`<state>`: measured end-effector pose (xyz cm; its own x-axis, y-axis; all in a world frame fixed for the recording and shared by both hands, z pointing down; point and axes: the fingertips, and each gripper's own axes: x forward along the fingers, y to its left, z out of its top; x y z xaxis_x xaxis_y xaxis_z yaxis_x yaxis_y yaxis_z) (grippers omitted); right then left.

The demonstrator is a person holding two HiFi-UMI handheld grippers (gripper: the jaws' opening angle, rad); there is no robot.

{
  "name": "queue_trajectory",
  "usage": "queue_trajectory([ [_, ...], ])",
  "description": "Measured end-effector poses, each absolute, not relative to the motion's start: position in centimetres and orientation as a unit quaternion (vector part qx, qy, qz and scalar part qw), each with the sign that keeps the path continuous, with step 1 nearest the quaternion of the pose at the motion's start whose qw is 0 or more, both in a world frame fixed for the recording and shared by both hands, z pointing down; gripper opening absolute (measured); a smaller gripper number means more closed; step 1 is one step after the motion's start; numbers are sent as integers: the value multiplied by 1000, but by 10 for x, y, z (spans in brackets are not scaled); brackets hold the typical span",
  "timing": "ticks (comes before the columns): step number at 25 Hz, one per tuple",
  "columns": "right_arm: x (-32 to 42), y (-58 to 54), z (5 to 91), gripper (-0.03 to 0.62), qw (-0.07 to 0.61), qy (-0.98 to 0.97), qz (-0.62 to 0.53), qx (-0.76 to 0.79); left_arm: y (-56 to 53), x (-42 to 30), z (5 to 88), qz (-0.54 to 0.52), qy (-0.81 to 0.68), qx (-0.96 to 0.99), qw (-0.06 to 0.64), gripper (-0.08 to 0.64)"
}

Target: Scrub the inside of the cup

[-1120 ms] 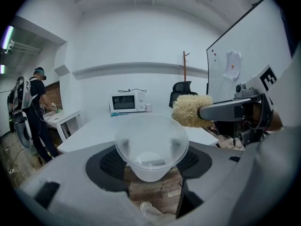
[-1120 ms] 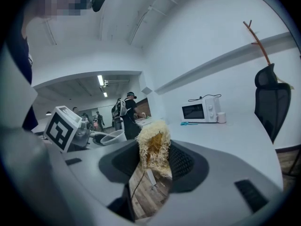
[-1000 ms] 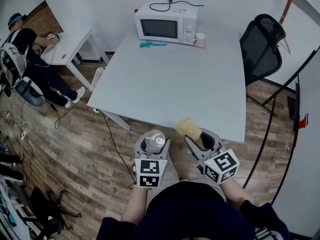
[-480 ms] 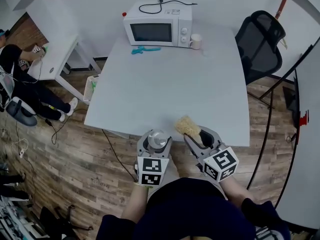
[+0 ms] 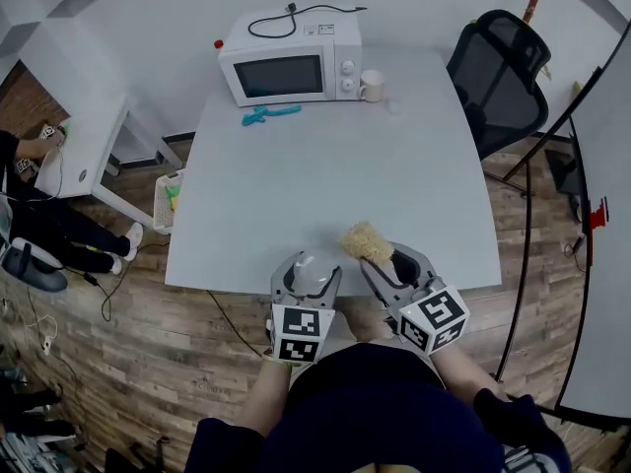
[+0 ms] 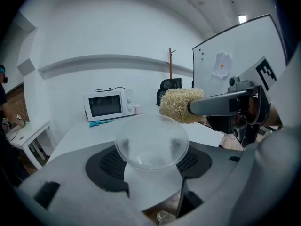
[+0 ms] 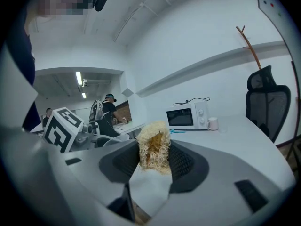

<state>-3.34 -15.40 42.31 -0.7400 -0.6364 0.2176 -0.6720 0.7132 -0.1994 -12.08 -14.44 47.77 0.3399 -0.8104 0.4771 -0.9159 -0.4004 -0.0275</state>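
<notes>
Head view: the left gripper and the right gripper hang side by side over the near edge of the white rectangular table. The left one holds a clear plastic cup, and the right one holds a straw-coloured fibrous scrubbing pad just beside the cup.

Left gripper view: the jaws are closed against the cup's sides. The pad sits just past the rim at upper right, outside the cup.

Right gripper view: the jaws are pinched narrow on the pad, which stands upright between them
</notes>
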Motion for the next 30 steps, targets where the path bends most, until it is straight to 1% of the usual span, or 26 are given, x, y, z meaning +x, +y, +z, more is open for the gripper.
queue_trajectory([
  [9,-37,-182,425,179,74,-913,124,382,-181,-124,490,220,-500,830,117,288],
  [14,-46,-192,413,178,99,-925,77,360,-197,-125,501,237,-485,835,105,288],
  [17,-61,-192,407,179,134,-938,24,320,-205,-128,511,266,-474,836,78,288],
  [24,-92,-183,411,178,226,-946,-77,219,-217,-131,525,345,-442,828,-15,288],
  [30,-105,-179,427,179,300,-928,-163,149,-225,-132,528,383,-430,815,-60,288],
])
